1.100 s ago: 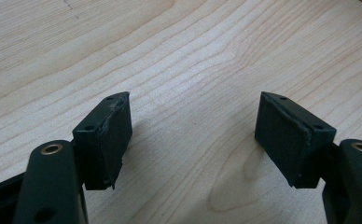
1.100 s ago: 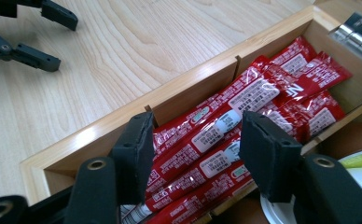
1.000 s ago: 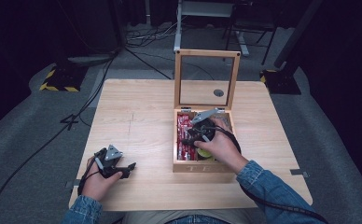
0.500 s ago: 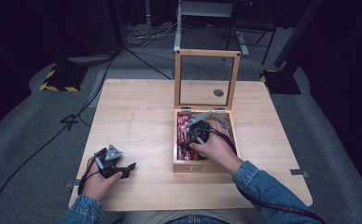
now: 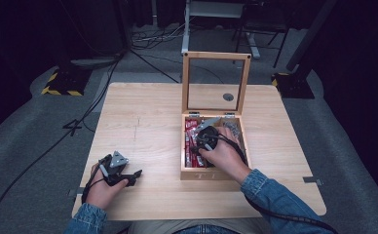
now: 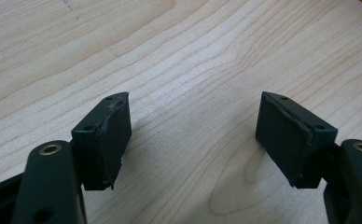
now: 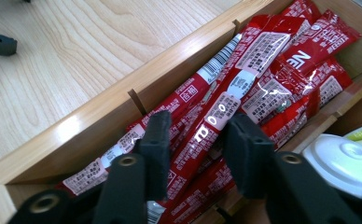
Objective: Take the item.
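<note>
A wooden box (image 5: 211,174) with its glass lid (image 5: 216,83) standing upright sits right of the table's middle. Red stick packets (image 5: 192,129) fill its left compartment. My right gripper (image 5: 199,146) points down into that compartment. Its jaws have just been closing, and in the right gripper view the right gripper (image 7: 195,140) pinches one red stick packet (image 7: 207,123) between its pads, on top of the pile (image 7: 263,51). My left gripper (image 5: 133,174) rests near the table's front left, and in its own view the left gripper (image 6: 193,135) is open over bare wood.
The light wooden table (image 5: 143,117) has free room left of the box. A white round-lidded container (image 7: 342,158) lies in the compartment beside the packets. Cables and stands lie on the dark floor behind the table.
My right gripper has shifted slightly left and nearer inside the box, down onto the packets. The left gripper has stayed put.
</note>
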Demonstrator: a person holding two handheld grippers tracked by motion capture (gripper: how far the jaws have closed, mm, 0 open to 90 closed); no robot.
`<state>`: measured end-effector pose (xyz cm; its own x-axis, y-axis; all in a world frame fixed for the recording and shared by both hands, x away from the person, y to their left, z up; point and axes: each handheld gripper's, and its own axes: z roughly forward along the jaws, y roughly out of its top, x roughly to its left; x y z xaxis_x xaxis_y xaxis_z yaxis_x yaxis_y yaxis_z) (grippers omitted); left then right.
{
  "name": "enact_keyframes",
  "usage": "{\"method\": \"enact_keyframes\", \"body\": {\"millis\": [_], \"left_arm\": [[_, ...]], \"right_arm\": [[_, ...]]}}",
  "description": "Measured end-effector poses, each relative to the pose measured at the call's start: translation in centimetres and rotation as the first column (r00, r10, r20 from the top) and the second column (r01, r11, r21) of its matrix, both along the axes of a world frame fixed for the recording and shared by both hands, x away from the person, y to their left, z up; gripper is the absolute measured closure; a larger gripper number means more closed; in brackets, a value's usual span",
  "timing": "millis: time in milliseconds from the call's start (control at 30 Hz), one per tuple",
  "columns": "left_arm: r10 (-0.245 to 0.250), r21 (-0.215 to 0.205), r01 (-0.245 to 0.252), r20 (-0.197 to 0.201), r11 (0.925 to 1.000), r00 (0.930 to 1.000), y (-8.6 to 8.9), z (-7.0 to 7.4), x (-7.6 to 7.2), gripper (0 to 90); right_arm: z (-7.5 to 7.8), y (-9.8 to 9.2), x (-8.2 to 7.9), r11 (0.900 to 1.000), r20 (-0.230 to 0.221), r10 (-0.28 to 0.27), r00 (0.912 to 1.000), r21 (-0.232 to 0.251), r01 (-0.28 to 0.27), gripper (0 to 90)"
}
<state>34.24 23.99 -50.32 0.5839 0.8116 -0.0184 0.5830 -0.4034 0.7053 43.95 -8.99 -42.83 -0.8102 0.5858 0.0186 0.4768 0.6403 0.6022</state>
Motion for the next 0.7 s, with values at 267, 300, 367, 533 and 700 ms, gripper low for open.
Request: {"method": "enact_keyframes", "body": {"millis": [267, 300, 367, 533, 700], "left_arm": [[0.000, -0.001, 0.000, 0.000, 1.0000, 1.0000, 0.0, 0.0, 0.0, 27.0], [0.000, -0.001, 0.000, 0.000, 1.0000, 1.0000, 0.0, 0.0, 0.0, 27.0], [0.000, -0.001, 0.000, 0.000, 1.0000, 1.0000, 0.0, 0.0, 0.0, 27.0], [-0.001, -0.002, 0.001, -0.002, 1.0000, 1.0000, 0.0, 0.0, 0.0, 26.8], [-0.002, -0.005, 0.002, -0.003, 1.0000, 1.0000, -0.1, 0.0, 0.1, 26.6]], "right_arm": [[0.5, 0.2, -0.5, 0.998, -0.036, -0.020, 0.9991, 0.061, 0.022, 75.5], [0.6, 0.2, -0.6, 0.997, -0.041, -0.019, 0.9990, 0.069, 0.022, 76.5], [0.8, 0.3, -0.8, 0.996, -0.061, -0.014, 0.9980, 0.092, 0.020, 78.6], [1.6, 0.3, -1.1, 0.991, -0.049, -0.007, 0.9988, 0.136, 0.014, 80.3], [2.2, 0.0, -1.2, 0.985, -0.044, -0.004, 0.9990, 0.172, 0.011, 80.5]]}}
